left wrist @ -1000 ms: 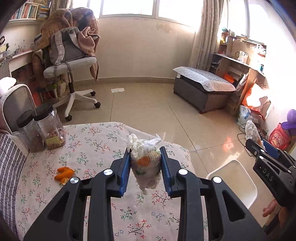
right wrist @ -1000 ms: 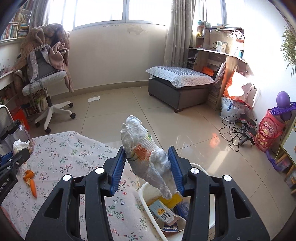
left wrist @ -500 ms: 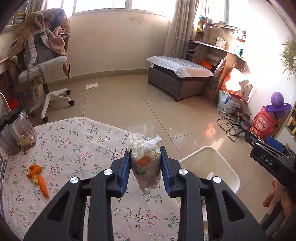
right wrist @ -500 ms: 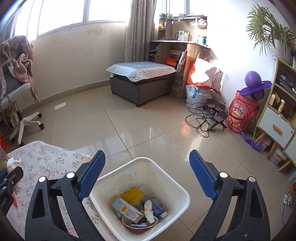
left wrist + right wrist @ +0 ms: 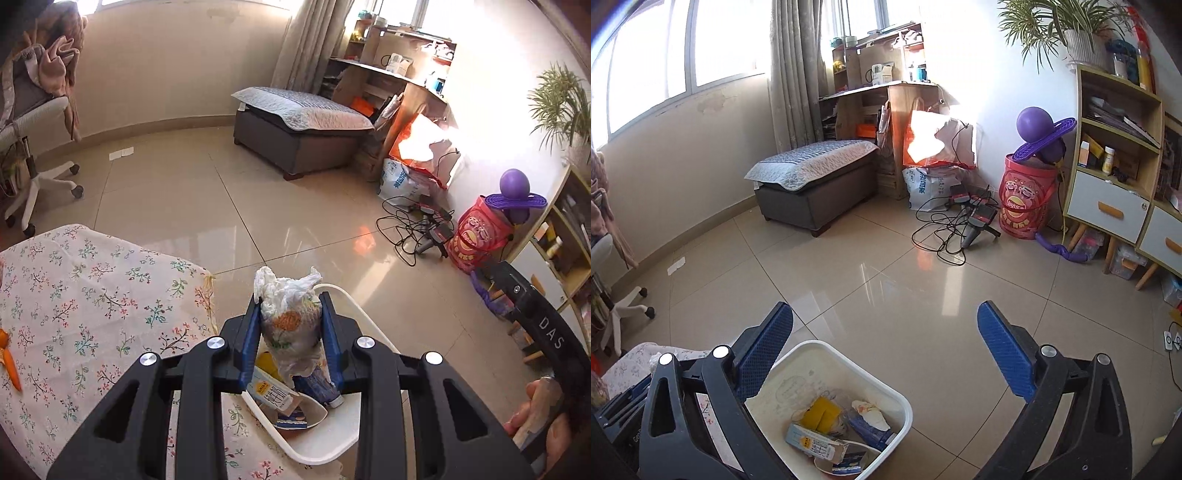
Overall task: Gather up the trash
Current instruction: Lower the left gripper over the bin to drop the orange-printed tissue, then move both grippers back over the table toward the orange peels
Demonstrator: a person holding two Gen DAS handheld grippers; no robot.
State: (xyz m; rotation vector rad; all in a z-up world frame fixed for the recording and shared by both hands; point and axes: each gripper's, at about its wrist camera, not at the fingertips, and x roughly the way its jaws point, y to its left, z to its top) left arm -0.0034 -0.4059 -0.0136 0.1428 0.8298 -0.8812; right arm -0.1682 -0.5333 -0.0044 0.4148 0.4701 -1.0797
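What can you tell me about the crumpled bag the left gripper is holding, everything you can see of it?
The crumpled bag is thin, translucent whitish plastic, wrinkled all over, with an orange print and a little green on its front. Its bunched top flares above the fingers; its lower end tapers and hangs below them. The left gripper is shut on it, blue pads pressing both sides, holding it roughly upright. It hangs over the white bin, just off the floral tablecloth's edge; whether its tail touches the trash below is unclear.

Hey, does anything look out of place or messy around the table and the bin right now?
Yes. Orange carrot scraps lie loose on the floral tablecloth, not in the white bin. The left gripper holds a crumpled plastic bag over the bin, not yet dropped. Tangled black cables sprawl across the floor.
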